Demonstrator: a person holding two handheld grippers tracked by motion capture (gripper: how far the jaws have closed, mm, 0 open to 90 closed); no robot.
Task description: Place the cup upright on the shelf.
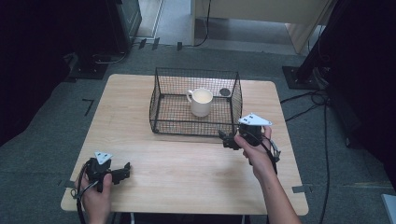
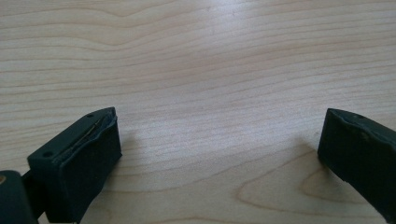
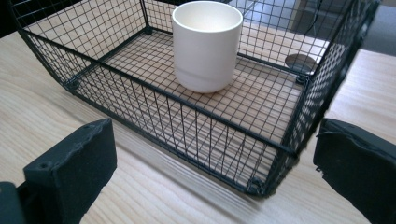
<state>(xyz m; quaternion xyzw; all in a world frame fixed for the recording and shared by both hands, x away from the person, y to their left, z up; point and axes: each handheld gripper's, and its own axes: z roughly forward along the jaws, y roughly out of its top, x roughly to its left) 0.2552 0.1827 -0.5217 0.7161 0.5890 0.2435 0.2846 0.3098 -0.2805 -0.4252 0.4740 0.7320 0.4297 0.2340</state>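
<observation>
Mug (image 1: 201,101) – one, upright in one wire basket (image 1: 161,100) | right tongs (image 1: 227,139) – wide open, empty | left tongs (image 1: 122,172) – wide open, empty

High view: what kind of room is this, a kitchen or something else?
Probably a lab or workshop, not a kitchen: a bare light wooden table on grey carpet, black cables trailing over the floor, and dark equipment stands around it.

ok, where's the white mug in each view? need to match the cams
High view: white mug stands upright inside the wire basket, just above centre, handle to the left.
Left gripper view: not in it; bare wooden table between open jaws.
Right gripper view: top centre, inside the basket beyond its near wall.
Shared landmark: the basket's near right corner, just ahead of the right gripper.
</observation>
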